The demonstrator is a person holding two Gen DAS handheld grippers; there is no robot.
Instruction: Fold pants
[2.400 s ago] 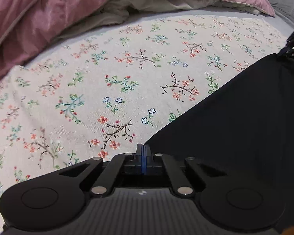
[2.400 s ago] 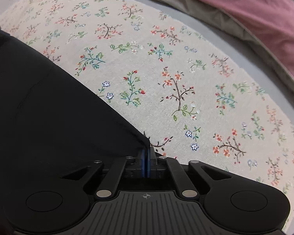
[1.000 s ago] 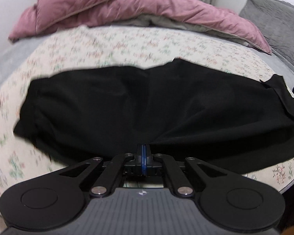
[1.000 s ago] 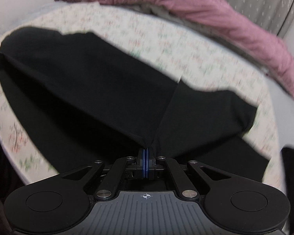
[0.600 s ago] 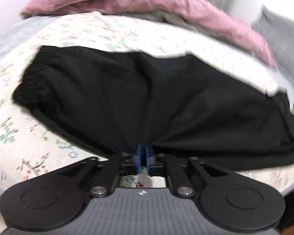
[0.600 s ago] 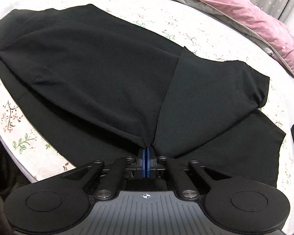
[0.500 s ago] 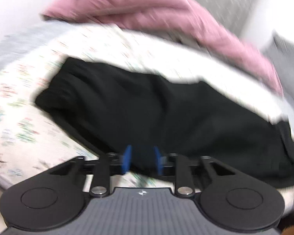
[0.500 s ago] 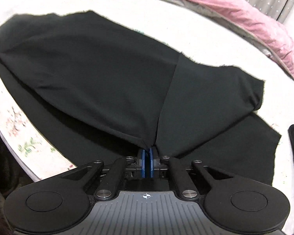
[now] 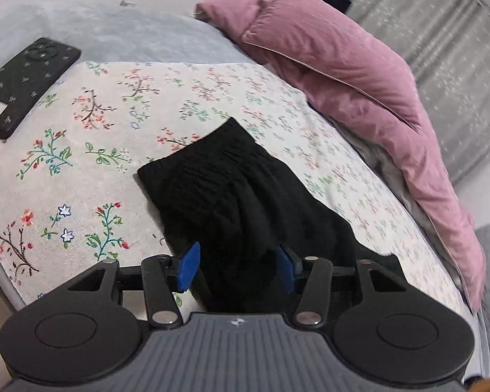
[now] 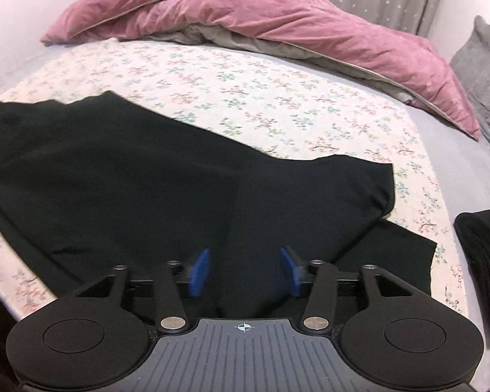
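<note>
From the left wrist, the left gripper [image 9: 236, 269] had its blue pads wide apart, with the black pants [image 9: 245, 202] lying between them but not pinched. The gathered waistband end of the pants lay on the flowered sheet [image 9: 81, 137]. A black remote [image 9: 26, 78] sat well to the left of the pants, and a pink duvet [image 9: 359, 91] was heaped beyond them to the right.

From the right wrist, the right gripper [image 10: 245, 269] also stood spread, gripping nothing. The pants [image 10: 147, 189] lay folded over on the flowered sheet [image 10: 261, 98], one leg end poking out at the lower right. A dark garment [image 10: 483, 261] lay right of the pants, and the pink duvet [image 10: 277, 16] lay beyond them
</note>
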